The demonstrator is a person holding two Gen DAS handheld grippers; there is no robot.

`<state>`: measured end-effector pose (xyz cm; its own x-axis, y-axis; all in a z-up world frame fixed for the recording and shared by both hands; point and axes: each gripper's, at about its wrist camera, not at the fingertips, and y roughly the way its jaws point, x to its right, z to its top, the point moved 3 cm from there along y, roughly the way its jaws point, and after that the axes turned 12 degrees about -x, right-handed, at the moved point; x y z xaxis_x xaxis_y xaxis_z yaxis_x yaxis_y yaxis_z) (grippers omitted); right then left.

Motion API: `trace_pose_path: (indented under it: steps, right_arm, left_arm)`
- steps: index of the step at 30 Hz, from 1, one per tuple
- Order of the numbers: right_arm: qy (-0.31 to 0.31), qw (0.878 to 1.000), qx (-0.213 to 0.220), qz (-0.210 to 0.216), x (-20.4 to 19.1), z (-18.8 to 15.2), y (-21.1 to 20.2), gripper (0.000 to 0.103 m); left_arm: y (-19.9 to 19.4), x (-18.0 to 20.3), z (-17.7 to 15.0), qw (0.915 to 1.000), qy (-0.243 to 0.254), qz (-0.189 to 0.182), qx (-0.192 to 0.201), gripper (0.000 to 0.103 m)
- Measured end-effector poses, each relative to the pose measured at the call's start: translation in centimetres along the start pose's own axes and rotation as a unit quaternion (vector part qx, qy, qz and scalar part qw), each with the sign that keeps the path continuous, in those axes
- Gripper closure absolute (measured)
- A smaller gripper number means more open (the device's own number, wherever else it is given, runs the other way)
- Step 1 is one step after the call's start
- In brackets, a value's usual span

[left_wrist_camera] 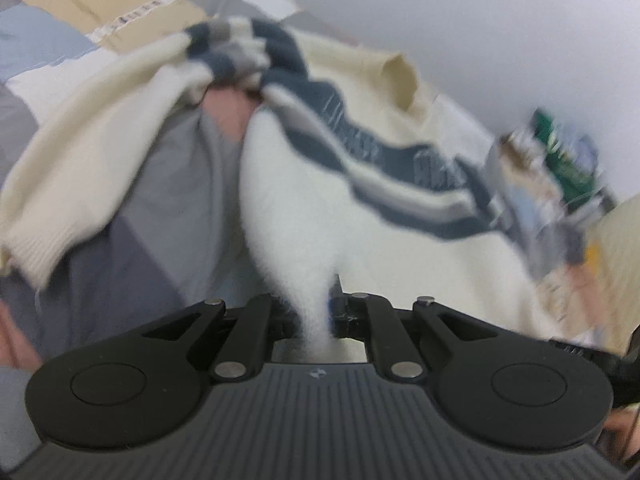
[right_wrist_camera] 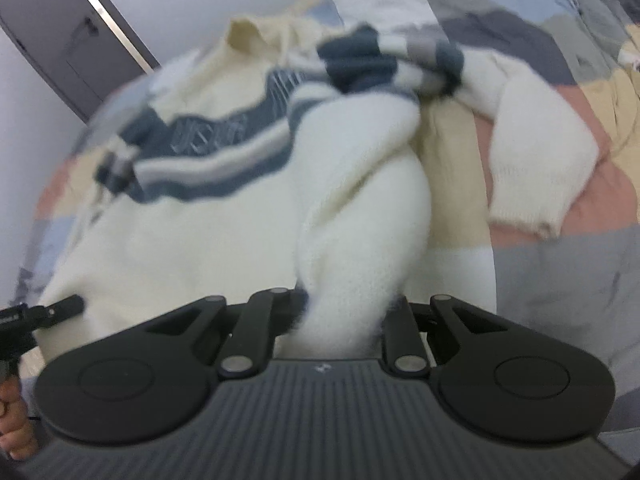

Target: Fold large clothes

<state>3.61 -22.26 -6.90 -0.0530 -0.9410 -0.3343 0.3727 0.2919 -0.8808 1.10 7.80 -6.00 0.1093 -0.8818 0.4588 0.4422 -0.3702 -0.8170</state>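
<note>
Nearest each lens sits a black two-finger gripper on a ribbed grey body, and both are clamped on cloth. Largest of all, though, is the patchwork quilt of grey, pink, tan and blue squares (right_wrist_camera: pixel 560 272), which fills the right side of the right wrist view and gives a broad soft surface to fold on. Spread over it, from the upper middle down to the lower middle of both views, lies the fluffy cream knitted sweater with navy and grey chest stripes (right_wrist_camera: pixel 168 240), its collar towards the white wall at the top. One cream sleeve with a ribbed cuff (right_wrist_camera: pixel 536 168) trails loose on the quilt at the right of that view.

Low in the left wrist view, the left gripper (left_wrist_camera: pixel 316 320) is squeezed tight on a thin pinch of white knit. Its partner, the right gripper (right_wrist_camera: pixel 344 320), grips a thicker bunch in the same way. Two holds along one edge look meant to raise that edge evenly for a fold.

At the lower left of the right wrist view, a hand (right_wrist_camera: pixel 14 420) shows under a black handle.
</note>
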Motion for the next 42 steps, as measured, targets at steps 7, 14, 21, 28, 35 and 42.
trace_pose_path:
  steps: [7,14,21,28,35,42]
  right_arm:
    - [0.03,0.999,-0.031,-0.002,1.4,0.3,1.3,0.075]
    - [0.042,0.999,-0.009,0.007,2.5,1.3,-1.7,0.023]
    - [0.059,0.995,0.071,-0.023,5.9,4.9,-3.6,0.023]
    - [0.127,0.986,0.098,-0.048,11.5,8.9,-1.2,0.023]
    - [0.187,0.973,0.108,-0.079,16.5,10.5,0.5,0.023]
    - [0.205,0.967,0.08,-0.13,18.7,11.0,3.2,0.023]
  left_arm:
    - [0.6,0.1,-0.5,0.9995,0.009,0.026,-0.013,0.09]
    - [-0.9,2.1,-0.3,0.9989,0.033,0.03,0.012,0.042]
    - [-0.8,5.9,0.5,0.9953,0.084,0.036,0.032,0.036]
    - [1.9,9.4,2.8,0.9915,0.119,0.035,0.039,0.034]
    - [8.1,11.1,5.8,0.9869,0.155,0.043,0.015,0.034]
    - [14.1,9.1,7.4,0.9898,0.136,0.036,-0.027,0.034]
